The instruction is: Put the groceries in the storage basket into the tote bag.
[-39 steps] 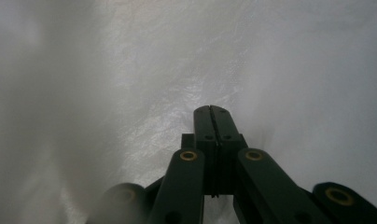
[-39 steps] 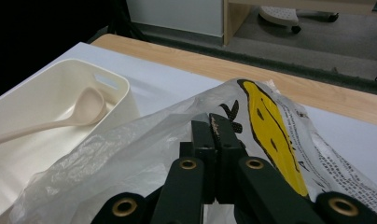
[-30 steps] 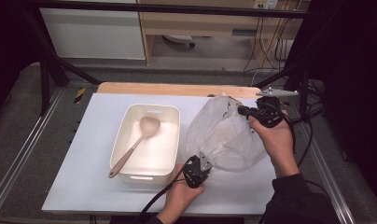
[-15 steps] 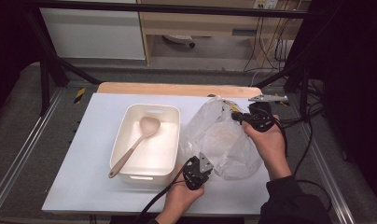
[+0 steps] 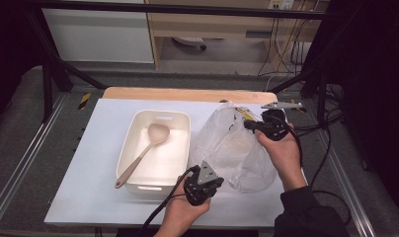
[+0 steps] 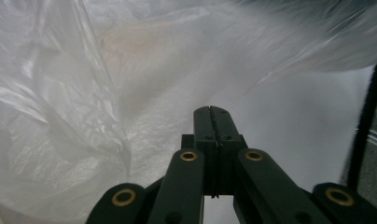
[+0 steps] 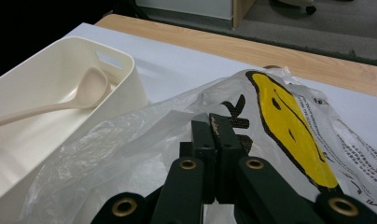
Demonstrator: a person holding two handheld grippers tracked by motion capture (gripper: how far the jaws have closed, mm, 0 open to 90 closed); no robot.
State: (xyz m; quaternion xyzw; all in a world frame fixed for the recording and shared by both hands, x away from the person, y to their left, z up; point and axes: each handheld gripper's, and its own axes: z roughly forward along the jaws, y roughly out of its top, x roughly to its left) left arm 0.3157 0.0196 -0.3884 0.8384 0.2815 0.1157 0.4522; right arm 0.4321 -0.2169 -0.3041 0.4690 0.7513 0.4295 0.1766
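We hold a clear plastic bag (image 5: 232, 153) between our two grippers, and it sits on the white table (image 5: 89, 197) just to the right of the cream tub (image 5: 133, 143), touching that tub's right wall. Our left gripper (image 5: 207, 185) pinches the bag's lower edge at about six o'clock on the bag, and in the left gripper view its jaws are pressed flat together, with the crinkled film (image 6: 74, 121) billowing up ahead of them; whether film runs between the tips we cannot tell from that view. Our right gripper (image 5: 252, 124) is up at the bag's one o'clock corner. In the right gripper view its jaws are also closed tight, nipping the film (image 7: 144, 135) right beside a yellow smiley print (image 7: 289, 126). Over at nine o'clock from the bag, the tub carries a beige spoon (image 5: 143, 150), bowl toward twelve o'clock and handle running down to seven, its end poking over the tub's rim. A wooden board (image 5: 187, 94) runs along the table's far edge at twelve o'clock.
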